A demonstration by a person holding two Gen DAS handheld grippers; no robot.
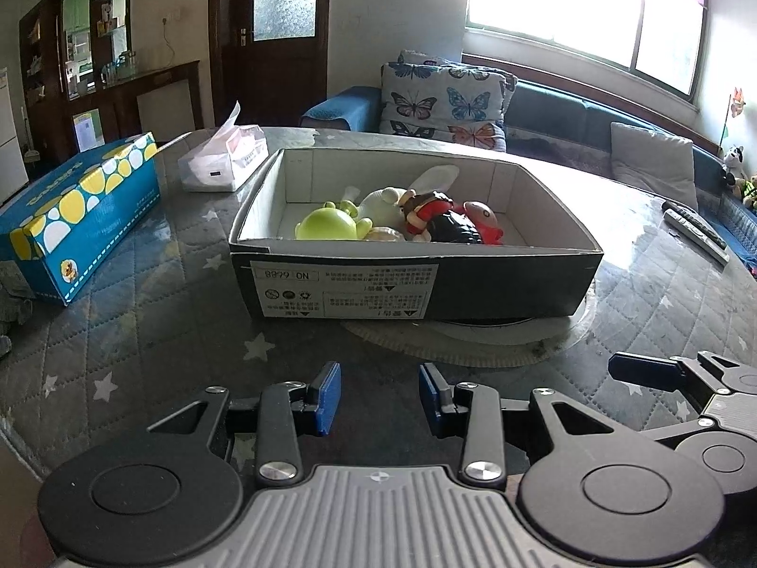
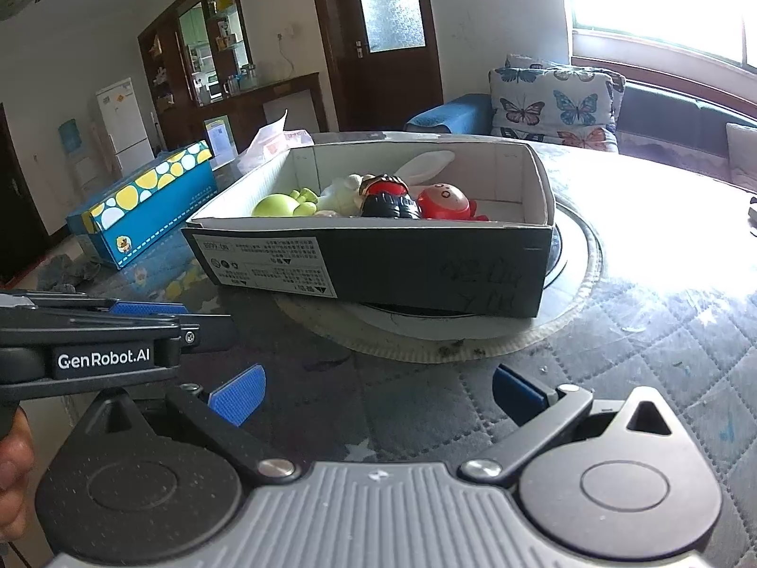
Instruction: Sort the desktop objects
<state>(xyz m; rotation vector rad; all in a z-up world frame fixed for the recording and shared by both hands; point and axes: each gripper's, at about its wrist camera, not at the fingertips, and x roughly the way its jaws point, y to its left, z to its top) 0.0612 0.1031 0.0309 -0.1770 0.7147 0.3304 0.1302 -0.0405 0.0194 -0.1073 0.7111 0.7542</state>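
A black cardboard box (image 1: pixel 416 279) with a white inside stands on a round turntable in the middle of the table; it also shows in the right wrist view (image 2: pixel 426 260). It holds several toys: a green frog (image 1: pixel 329 225), a white plush (image 1: pixel 381 203), a red and black figure (image 1: pixel 442 222) and a red octopus (image 2: pixel 444 201). My left gripper (image 1: pixel 380 397) is open and empty, low over the table in front of the box. My right gripper (image 2: pixel 378 397) is open and empty, beside the left gripper.
A blue tissue box with yellow and white dots (image 1: pixel 80 217) lies at the left. A white tissue pack (image 1: pixel 222 161) stands behind it. Remote controls (image 1: pixel 695 229) lie at the right table edge. A sofa with butterfly cushions (image 1: pixel 444 104) is beyond the table.
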